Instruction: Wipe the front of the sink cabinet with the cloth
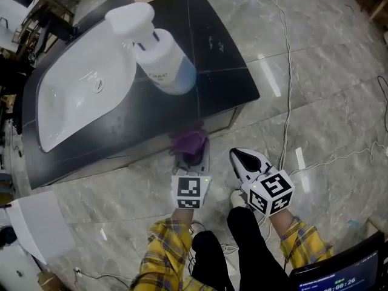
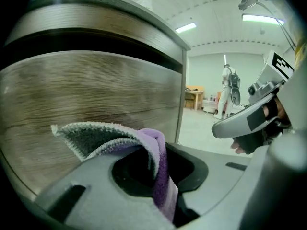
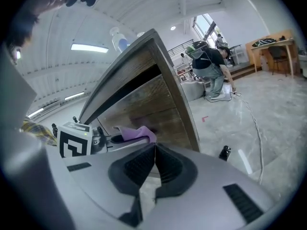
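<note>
Cloth (image 1: 188,140), purple with a grey underside, pinched in the closed jaws of the left gripper (image 1: 192,153), one fold sticking up past the jaw tips. Held right at the wooden front of the sink cabinet (image 2: 96,95), near the corner on the right, just under the dark countertop (image 1: 212,71); actual contact with the wood hard to tell. Right gripper (image 1: 244,158) just beside the left one, low over the marble floor (image 1: 321,90), jaws pressed together with nothing between them, clear of the cabinet. Up on the countertop, white basin (image 1: 79,93) at the left and a spray bottle (image 1: 160,56) with a white trigger head beside it. Thin cable (image 1: 290,71) across the floor on the right.
</note>
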A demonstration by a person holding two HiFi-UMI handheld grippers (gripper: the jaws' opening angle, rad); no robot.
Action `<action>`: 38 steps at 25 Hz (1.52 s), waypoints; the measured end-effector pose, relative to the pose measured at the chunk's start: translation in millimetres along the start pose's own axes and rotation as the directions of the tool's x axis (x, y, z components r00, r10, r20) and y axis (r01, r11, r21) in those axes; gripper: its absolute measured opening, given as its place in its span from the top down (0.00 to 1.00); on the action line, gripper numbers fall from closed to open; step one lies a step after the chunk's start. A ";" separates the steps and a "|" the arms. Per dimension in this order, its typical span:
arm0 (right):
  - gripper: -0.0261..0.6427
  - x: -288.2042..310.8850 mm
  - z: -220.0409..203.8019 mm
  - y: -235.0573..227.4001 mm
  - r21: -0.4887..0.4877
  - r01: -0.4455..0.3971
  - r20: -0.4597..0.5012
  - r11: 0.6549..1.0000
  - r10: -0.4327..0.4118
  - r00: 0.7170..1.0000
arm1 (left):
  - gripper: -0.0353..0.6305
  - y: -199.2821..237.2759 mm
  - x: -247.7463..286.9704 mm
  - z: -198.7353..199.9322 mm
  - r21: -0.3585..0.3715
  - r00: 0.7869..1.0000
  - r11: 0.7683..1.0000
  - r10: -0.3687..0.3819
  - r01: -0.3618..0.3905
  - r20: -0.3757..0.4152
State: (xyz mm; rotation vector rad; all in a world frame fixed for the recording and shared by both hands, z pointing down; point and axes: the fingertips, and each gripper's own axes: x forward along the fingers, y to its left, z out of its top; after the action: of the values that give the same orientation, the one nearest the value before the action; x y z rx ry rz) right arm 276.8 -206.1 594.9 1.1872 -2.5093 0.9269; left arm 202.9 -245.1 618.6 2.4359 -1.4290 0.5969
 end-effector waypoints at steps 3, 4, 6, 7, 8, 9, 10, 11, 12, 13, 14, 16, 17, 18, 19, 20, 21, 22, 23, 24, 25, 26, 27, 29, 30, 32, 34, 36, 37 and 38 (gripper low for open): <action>0.95 -15.2 -0.5 -18.3 0.004 0.020 -0.001 1.000 -0.020 1.000 | 0.86 -24.1 19.9 6.3 0.007 0.999 0.999 -0.041 0.041 0.001; 0.95 -20.8 1.0 -24.9 0.007 0.032 0.003 0.999 -0.032 0.999 | 0.86 -31.7 26.6 8.7 0.010 0.998 0.998 -0.058 0.058 0.001; 0.95 -30.9 4.4 -38.0 0.018 0.058 0.016 0.998 -0.058 0.998 | 0.86 -44.6 38.7 13.0 0.018 0.996 0.996 -0.087 0.087 0.000; 0.95 -35.3 5.5 -43.9 0.023 0.069 0.023 0.997 -0.069 0.997 | 0.86 -50.1 43.4 14.6 0.021 0.995 0.995 -0.096 0.096 0.000; 0.95 -39.4 5.7 -49.3 0.027 0.077 0.028 0.997 -0.078 0.997 | 0.86 -55.6 46.9 15.9 0.026 0.995 0.995 -0.101 0.101 0.003; 0.95 -43.2 5.3 -53.9 0.031 0.083 0.032 0.996 -0.084 0.996 | 0.86 -61.3 49.4 16.8 0.034 0.994 0.994 -0.106 0.106 0.005; 0.95 -46.5 4.6 -57.7 0.034 0.088 0.035 0.996 -0.089 0.995 | 0.86 -67.2 51.3 17.7 0.043 0.994 0.993 -0.113 0.112 0.008; 0.95 -48.9 3.8 -60.3 0.037 0.092 0.038 0.995 -0.093 0.995 | 0.86 -72.7 52.6 18.8 0.052 0.992 0.991 -0.122 0.122 0.010; 0.95 -50.5 3.1 -61.6 0.041 0.095 0.040 0.995 -0.096 0.995 | 0.86 -77.6 53.3 20.2 0.063 0.991 0.989 -0.134 0.133 0.012; 0.95 -51.4 2.2 -61.7 0.045 0.097 0.041 0.994 -0.099 0.994 | 0.86 -81.9 52.9 22.0 0.074 0.989 0.987 -0.146 0.144 0.014; 0.95 -52.3 1.1 -61.1 0.049 0.099 0.041 0.994 -0.101 0.994 | 0.86 -85.4 51.5 24.0 0.084 0.988 0.985 -0.155 0.153 0.017; 0.95 -54.1 -0.6 -58.5 0.054 0.103 0.042 0.993 -0.106 0.994 | 0.86 -88.3 45.8 27.6 0.083 0.987 0.985 -0.157 0.154 0.030; 0.95 -54.5 -1.2 -55.8 0.057 0.104 0.042 0.993 -0.107 0.993 | 0.86 -86.9 41.2 28.7 0.072 0.988 0.987 -0.150 0.147 0.037; 0.95 -54.1 -1.5 -51.5 0.058 0.104 0.043 0.993 -0.106 0.993 | 0.86 -84.2 35.4 28.9 0.058 0.989 0.989 -0.141 0.139 0.044; 0.95 -52.8 -1.6 -46.0 0.057 0.101 0.044 0.993 -0.103 0.994 | 0.86 -81.0 28.7 28.6 0.048 0.990 0.990 -0.134 0.132 0.049; 0.95 -50.8 -1.6 -39.7 0.052 0.096 0.044 0.994 -0.098 0.994 | 0.86 -78.2 21.5 27.9 0.046 0.990 0.991 -0.129 0.127 0.053; 0.95 -48.4 -1.7 -33.1 0.045 0.090 0.043 0.995 -0.092 0.995 | 0.86 -76.2 14.0 26.8 0.050 0.990 0.991 -0.127 0.125 0.055; 0.95 -45.9 -2.1 -26.1 0.039 0.083 0.041 0.996 -0.085 0.996 | 0.86 -74.8 6.2 25.6 0.059 0.990 0.990 -0.128 0.124 0.057; 0.95 -43.4 -2.6 -18.4 0.033 0.075 0.039 0.997 -0.077 0.996 | 0.86 -73.1 -2.1 24.0 0.070 0.990 0.990 -0.128 0.124 0.059; 0.95 -40.6 -3.1 -10.1 0.028 0.066 0.038 0.997 -0.067 0.997 | 0.86 -70.7 -10.5 22.2 0.078 0.990 0.989 -0.128 0.123 0.060; 0.95 -37.6 -3.7 -1.2 0.022 0.056 0.036 0.998 -0.056 0.998 | 0.86 -67.1 -19.0 20.1 0.084 0.990 0.989 -0.124 0.119 0.061; 0.95 -34.3 -4.8 8.1 0.015 0.044 0.034 0.999 -0.045 0.998 | 0.86 -62.4 -27.7 17.8 0.087 0.991 0.990 -0.116 0.111 0.061; 0.95 -30.8 -6.7 18.1 0.008 0.032 0.030 0.999 -0.032 0.999 | 0.86 -56.4 -36.7 14.9 0.086 0.993 0.991 -0.104 0.099 0.061; 0.95 -23.2 -13.6 39.7 -0.004 0.006 0.018 1.000 -0.006 1.000 | 0.86 -41.9 -56.4 7.0 0.077 0.996 0.995 -0.074 0.069 0.056; 0.95 -19.3 -18.0 50.7 -0.007 -0.007 0.011 1.000 0.007 1.000 | 0.86 -34.1 -66.8 2.4 0.072 0.997 0.996 -0.059 0.055 0.053; 0.95 -12.0 -26.6 70.9 -0.012 -0.030 -0.002 0.999 0.030 1.000 | 0.86 -19.2 -86.9 -7.0 0.061 0.999 0.998 -0.029 0.027 0.045; 0.95 -5.4 -34.5 87.9 -0.020 -0.051 -0.014 0.998 0.051 0.999 | 0.86 -5.4 -105.2 -17.5 0.046 0.999 0.999 0.001 -0.003 0.038; 0.95 1.3 -42.6 104.0 -0.026 -0.070 -0.027 0.997 0.069 0.997 | 0.86 8.0 -122.2 -29.6 0.035 0.999 0.999 0.029 -0.030 0.027; 0.95 4.5 -46.6 112.2 -0.029 -0.079 -0.033 0.996 0.078 0.996 | 0.86 14.7 -130.3 -35.7 0.031 0.999 0.999 0.043 -0.044 0.020; 0.95 7.5 -50.4 120.2 -0.032 -0.089 -0.039 0.996 0.087 0.995 | 0.86 21.5 -138.0 -41.5 0.025 0.998 0.998 0.058 -0.058 0.015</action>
State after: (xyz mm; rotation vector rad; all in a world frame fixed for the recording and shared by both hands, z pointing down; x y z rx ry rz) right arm 177.5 -122.0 583.3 1.0470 -2.5548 0.9153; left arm 115.2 -132.1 590.9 2.4300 -1.5111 0.6150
